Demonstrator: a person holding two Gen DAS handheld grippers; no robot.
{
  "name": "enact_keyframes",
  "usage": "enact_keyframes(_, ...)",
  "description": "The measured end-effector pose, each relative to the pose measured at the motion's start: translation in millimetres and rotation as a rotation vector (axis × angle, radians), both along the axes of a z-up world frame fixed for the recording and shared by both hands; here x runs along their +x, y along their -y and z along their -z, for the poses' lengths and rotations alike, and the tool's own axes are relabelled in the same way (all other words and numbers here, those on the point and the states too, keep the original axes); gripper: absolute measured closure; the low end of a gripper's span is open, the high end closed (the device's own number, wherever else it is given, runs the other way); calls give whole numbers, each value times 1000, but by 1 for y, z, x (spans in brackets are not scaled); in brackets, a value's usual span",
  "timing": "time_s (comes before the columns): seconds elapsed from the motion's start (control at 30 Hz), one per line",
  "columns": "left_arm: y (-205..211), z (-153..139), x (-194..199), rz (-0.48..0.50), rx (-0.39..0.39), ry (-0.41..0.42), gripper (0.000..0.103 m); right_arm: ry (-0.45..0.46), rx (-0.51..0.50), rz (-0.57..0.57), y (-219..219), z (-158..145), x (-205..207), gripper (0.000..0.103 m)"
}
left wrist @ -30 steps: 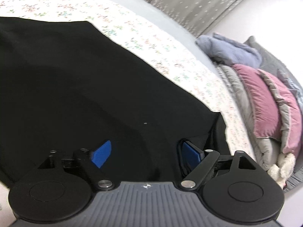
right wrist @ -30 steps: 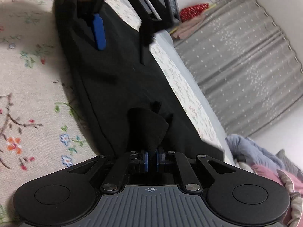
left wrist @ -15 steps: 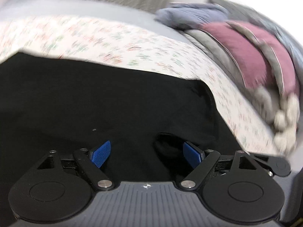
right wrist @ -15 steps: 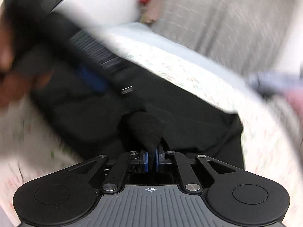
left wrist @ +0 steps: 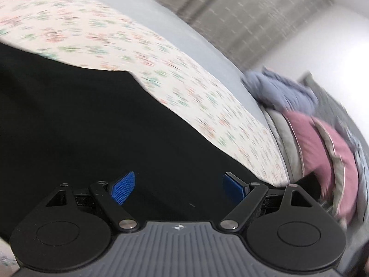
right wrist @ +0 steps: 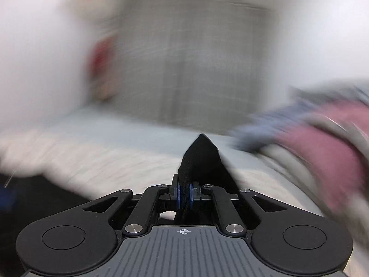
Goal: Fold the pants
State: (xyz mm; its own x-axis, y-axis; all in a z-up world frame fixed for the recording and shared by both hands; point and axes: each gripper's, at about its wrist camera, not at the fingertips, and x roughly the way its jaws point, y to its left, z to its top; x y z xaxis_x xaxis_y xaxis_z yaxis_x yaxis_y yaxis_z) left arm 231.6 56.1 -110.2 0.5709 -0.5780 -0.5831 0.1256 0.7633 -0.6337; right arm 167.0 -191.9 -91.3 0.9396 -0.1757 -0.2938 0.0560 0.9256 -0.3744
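Black pants (left wrist: 87, 127) lie spread over the floral bedsheet (left wrist: 120, 46) and fill the lower left of the left wrist view. Just above them hovers my left gripper (left wrist: 177, 188), open, its blue pads (left wrist: 122, 187) wide apart with only flat cloth beneath. In the blurred right wrist view my right gripper (right wrist: 184, 195) is shut on a bunched fold of the black pants (right wrist: 200, 157), which sticks up in a peak in front of the pads, lifted above the bed (right wrist: 92, 159).
A pile of pillows and blankets, pink (left wrist: 322, 152), grey and lilac (left wrist: 283, 92), sits at the right end of the bed. A grey curtain (left wrist: 242, 18) hangs behind the bed beside a white wall. A red thing (right wrist: 101, 57) hangs at the back left.
My right gripper has risen and rolled with the pinched cloth, so its view now faces the curtain and the left gripper has left it. My left gripper swung sideways over the pants, staying open.
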Motion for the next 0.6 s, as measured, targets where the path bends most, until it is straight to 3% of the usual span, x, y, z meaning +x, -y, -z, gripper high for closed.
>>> enact_keyframes(0.07,-12,5,0,-41,-3,-35,11,-197,-241,-196,-59,47,3,96)
enact_keyframes(0.13,-12,10,2,-45,-8,-66,11,-318,-301,-314,-85,79,-9,96)
enact_keyframes(0.23,-6,9,-1,8,-7,-66,11,-283,-378,-317,-94,84,-24,96)
enact_keyframes(0.37,13,8,-6,72,31,-57,11,-219,-255,-250,-79,65,-31,96)
enact_keyframes(0.6,33,20,-8,126,-66,-111,4,-129,-210,-203,-79,58,-38,96)
